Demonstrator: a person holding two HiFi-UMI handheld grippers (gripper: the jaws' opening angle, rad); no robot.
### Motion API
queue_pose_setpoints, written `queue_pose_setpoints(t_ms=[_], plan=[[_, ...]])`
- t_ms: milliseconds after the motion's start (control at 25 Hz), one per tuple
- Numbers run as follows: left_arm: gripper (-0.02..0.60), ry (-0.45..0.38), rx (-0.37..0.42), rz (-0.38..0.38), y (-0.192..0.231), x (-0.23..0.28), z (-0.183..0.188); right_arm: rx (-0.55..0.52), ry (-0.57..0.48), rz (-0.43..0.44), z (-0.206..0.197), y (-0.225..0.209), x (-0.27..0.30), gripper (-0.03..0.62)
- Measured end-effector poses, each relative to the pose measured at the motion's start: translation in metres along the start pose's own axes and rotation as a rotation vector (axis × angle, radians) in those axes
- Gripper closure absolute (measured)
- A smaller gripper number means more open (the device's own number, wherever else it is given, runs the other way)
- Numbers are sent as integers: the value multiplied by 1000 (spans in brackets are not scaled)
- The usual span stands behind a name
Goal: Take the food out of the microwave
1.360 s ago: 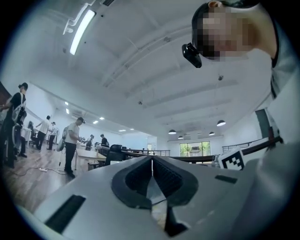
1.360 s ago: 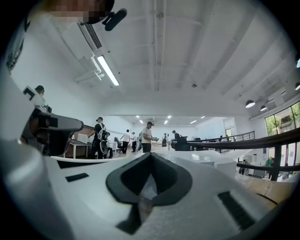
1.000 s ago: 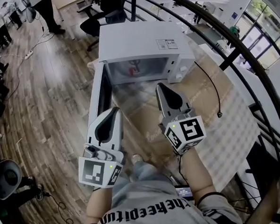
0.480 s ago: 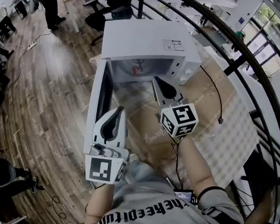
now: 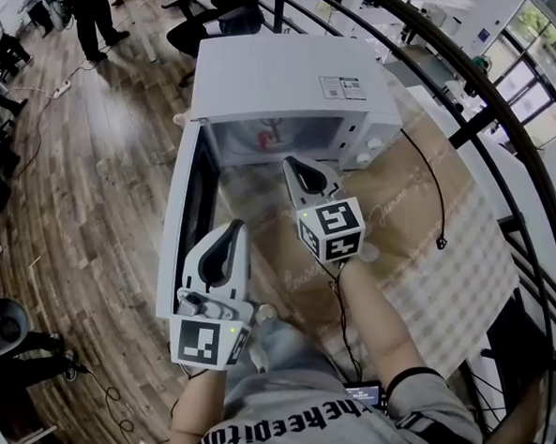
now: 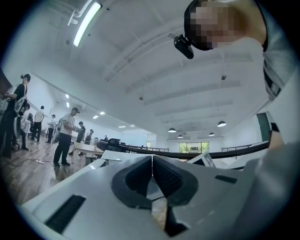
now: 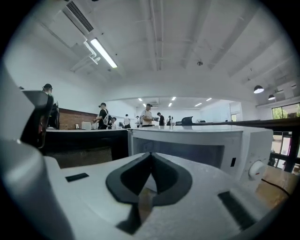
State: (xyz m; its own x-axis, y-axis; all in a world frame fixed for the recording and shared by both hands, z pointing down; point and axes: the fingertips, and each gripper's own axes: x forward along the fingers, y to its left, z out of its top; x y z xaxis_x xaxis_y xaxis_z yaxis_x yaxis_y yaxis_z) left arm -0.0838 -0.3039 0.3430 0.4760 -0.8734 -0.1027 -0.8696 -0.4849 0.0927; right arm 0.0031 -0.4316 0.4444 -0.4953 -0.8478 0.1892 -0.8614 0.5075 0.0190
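Note:
A white microwave (image 5: pixel 288 75) stands on the table with its door (image 5: pixel 188 212) swung open to the left. Inside the cavity sits a small item with red on it (image 5: pixel 271 132), too blurred to identify. My right gripper (image 5: pixel 293 165) is shut and empty, its tip just in front of the open cavity. In the right gripper view the microwave (image 7: pixel 187 145) fills the middle, close ahead. My left gripper (image 5: pixel 235 228) is also shut and empty. It hangs lower, beside the open door's edge, and its own view points upward at the ceiling.
The table (image 5: pixel 410 227) has a brown cover and a checked cloth on the right. A black power cable (image 5: pixel 434 197) trails from the microwave. A black railing (image 5: pixel 457 74) curves behind. Wooden floor (image 5: pixel 78 182) lies to the left, with people standing far off.
My right gripper has moved forward and left, up to the microwave's opening. The left gripper has stayed about where it was.

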Motion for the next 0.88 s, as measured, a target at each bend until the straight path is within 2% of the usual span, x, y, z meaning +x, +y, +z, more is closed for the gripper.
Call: queue_pose_setpoints(t_ms=[240, 560, 880], plan=[[571, 6, -8, 14, 5, 6, -9, 38, 46, 17, -27, 1, 25, 580], [571, 19, -17, 15, 10, 12, -20, 92, 93, -8, -55, -7, 50, 572], [571, 35, -21, 14, 14, 19, -27, 98, 146, -20, -78, -16, 71, 554]])
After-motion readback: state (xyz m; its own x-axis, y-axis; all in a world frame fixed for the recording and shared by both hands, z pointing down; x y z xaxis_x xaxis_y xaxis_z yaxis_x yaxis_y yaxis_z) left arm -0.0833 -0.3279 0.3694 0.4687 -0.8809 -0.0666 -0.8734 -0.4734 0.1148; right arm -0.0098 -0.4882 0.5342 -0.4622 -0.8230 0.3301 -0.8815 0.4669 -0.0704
